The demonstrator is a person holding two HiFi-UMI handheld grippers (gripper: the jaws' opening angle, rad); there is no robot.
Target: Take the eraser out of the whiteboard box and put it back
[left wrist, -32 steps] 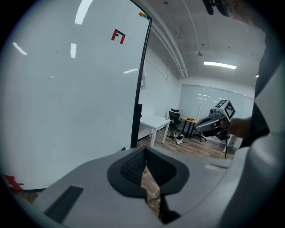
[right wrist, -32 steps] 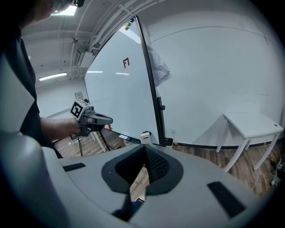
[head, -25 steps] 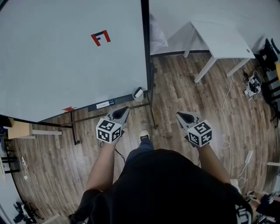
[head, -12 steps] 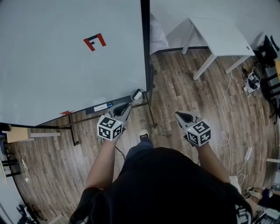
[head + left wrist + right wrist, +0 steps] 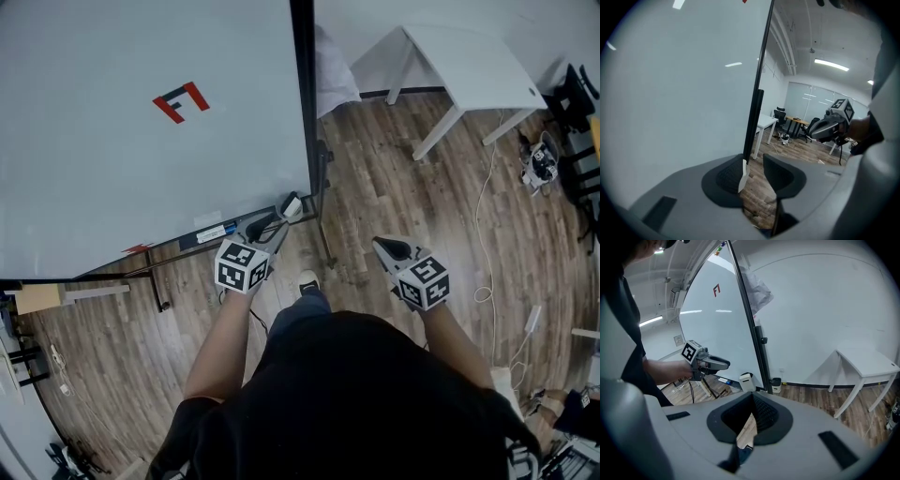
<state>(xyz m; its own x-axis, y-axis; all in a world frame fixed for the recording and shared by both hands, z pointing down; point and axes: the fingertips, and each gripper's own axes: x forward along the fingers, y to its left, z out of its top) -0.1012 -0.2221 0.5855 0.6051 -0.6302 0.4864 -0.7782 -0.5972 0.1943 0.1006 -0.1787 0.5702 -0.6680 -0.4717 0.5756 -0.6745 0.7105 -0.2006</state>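
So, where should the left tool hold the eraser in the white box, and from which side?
Probably by the eraser's dark top, the only part showing above the white box. Come from above and the front: the whiteboard stands behind it, the frame post beside it.

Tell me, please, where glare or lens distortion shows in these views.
Left gripper view: ceiling-light streaks glare on the whiteboard, corners black. Right gripper view: fisheye bows the whiteboard's frame. Head view: evenly lit, no glare on the floor.

The right tool [image 5: 752, 401], jaws together and empty, faced the whiteboard [image 5: 710, 329]; at ten o'clock the left tool [image 5: 725, 364] pointed at a small white box [image 5: 746, 381].
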